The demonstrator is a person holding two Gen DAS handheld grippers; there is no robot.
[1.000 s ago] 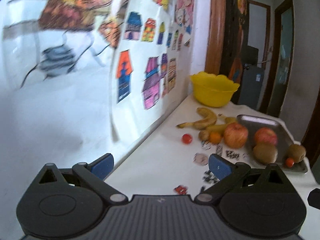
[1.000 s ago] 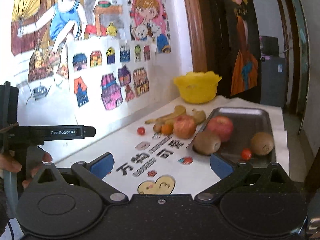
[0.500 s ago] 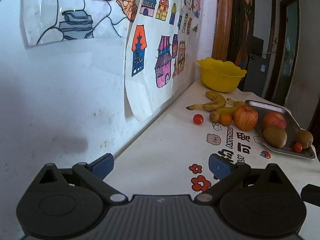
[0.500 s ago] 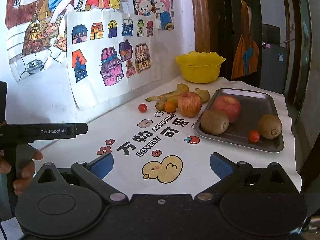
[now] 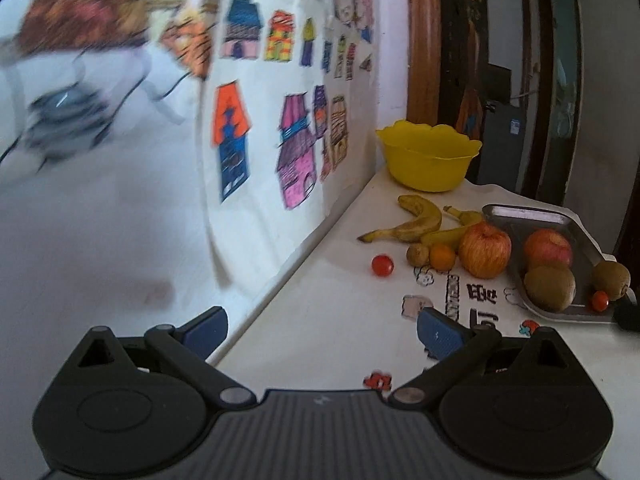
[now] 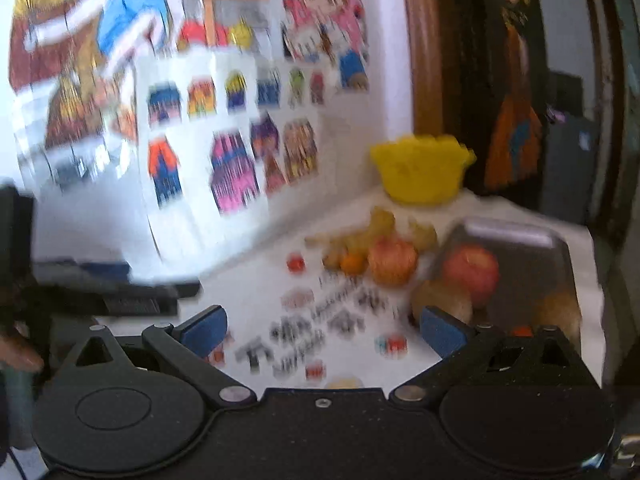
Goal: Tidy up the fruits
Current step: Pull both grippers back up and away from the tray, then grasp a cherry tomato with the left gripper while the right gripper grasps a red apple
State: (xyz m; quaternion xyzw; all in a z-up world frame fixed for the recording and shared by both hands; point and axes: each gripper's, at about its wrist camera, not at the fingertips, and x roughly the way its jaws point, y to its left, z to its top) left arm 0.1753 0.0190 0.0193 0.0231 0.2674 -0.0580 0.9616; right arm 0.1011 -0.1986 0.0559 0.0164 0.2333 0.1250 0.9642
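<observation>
We are holding both grippers, left (image 5: pixel 322 330) and right (image 6: pixel 322 330), with fingers spread and empty, the loose apple (image 5: pixel 484 249) lying on the bench well ahead, right of the left fingers, beside the tray (image 5: pixel 532 216).

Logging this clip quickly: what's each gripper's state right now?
Left gripper: open, holding nothing.
Right gripper: open, holding nothing.

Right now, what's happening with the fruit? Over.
Both jaws open, empty. Loose apple beside tray, bananas behind. Nothing in the way.
</observation>
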